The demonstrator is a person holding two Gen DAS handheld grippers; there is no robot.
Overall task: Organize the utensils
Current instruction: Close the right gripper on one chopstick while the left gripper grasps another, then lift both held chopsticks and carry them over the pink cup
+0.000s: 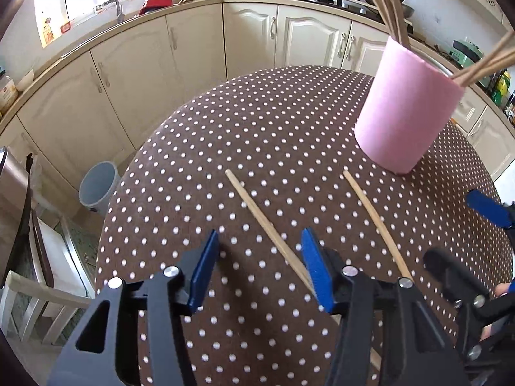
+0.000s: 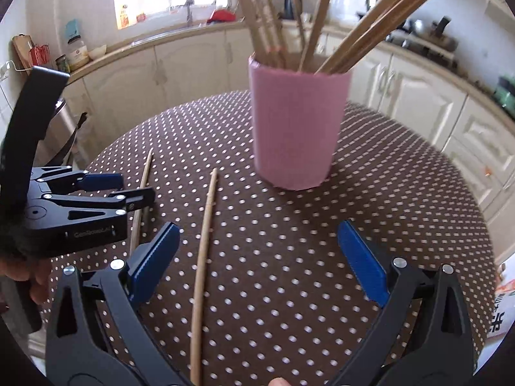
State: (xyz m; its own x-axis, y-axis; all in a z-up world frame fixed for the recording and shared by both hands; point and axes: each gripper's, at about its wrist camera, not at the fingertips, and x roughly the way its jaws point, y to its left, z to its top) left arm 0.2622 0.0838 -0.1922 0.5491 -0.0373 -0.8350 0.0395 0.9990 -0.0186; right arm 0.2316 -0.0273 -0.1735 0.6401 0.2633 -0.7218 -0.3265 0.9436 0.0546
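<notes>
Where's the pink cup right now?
The pink cup stands upright on the dotted table, full of chopsticks, beyond and right of two loose chopsticks.

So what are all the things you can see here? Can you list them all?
Loose chopsticks: 2, light wood, lying on the table in front of the cup, one nearer the right tongs, the other by the left tongs.
Cup: 1, pink, standing on the table.
Chopsticks in cup: a bunch, light wood, sticking up.
Table: 1, brown cloth with white dots.
Bin: 1, grey, on the floor.
Left tongs: black with blue pads, open.
Right tongs: black with blue pads, open.
</notes>
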